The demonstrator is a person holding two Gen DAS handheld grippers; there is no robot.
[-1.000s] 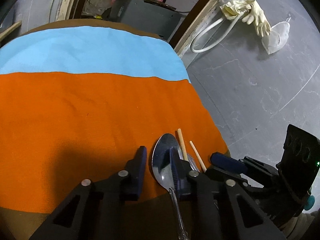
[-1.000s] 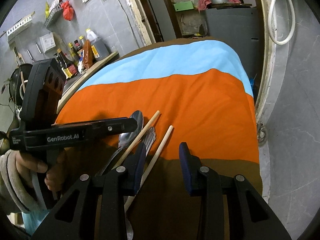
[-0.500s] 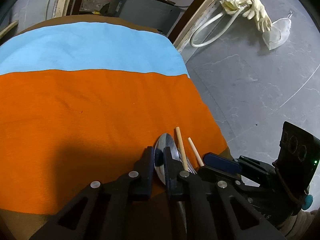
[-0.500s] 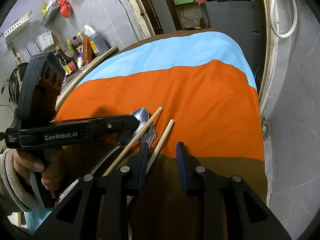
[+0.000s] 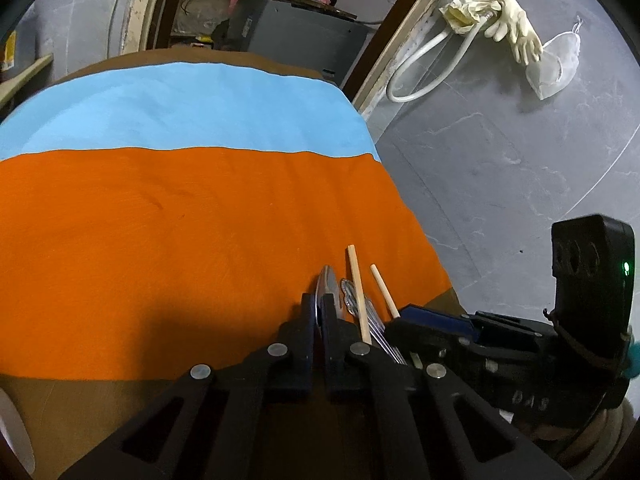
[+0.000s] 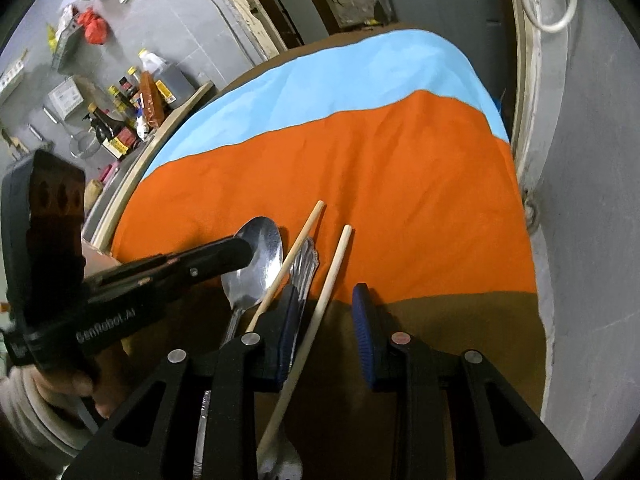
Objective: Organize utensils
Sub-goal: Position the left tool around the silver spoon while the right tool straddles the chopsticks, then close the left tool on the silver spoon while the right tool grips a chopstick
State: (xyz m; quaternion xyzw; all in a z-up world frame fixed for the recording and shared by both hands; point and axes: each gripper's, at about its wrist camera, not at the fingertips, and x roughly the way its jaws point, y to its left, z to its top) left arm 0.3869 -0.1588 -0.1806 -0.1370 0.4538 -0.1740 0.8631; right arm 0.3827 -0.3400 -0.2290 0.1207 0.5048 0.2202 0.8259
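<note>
Left tongs (image 5: 319, 312): pinching the spoon (image 6: 256, 260) bowl on edge, likely to lift it | Right tongs (image 6: 326, 312): closing around one chopstick (image 6: 324, 296), not yet pressing | Utensils: bunched together with a fork (image 6: 306, 264) at the orange cloth's (image 6: 400, 200) near edge on the counter.

Left gripper (image 5: 319, 312): pitched down, jaws pinched shut on the spoon (image 6: 256, 264) bowl's edge. Person's hand (image 6: 76, 384) wraps its grip, well behind the spoon. Right gripper (image 6: 326, 320): just right of the spoon, pitched down, jaws closing astride one chopstick (image 6: 320, 308), pads not yet pressing.
</note>
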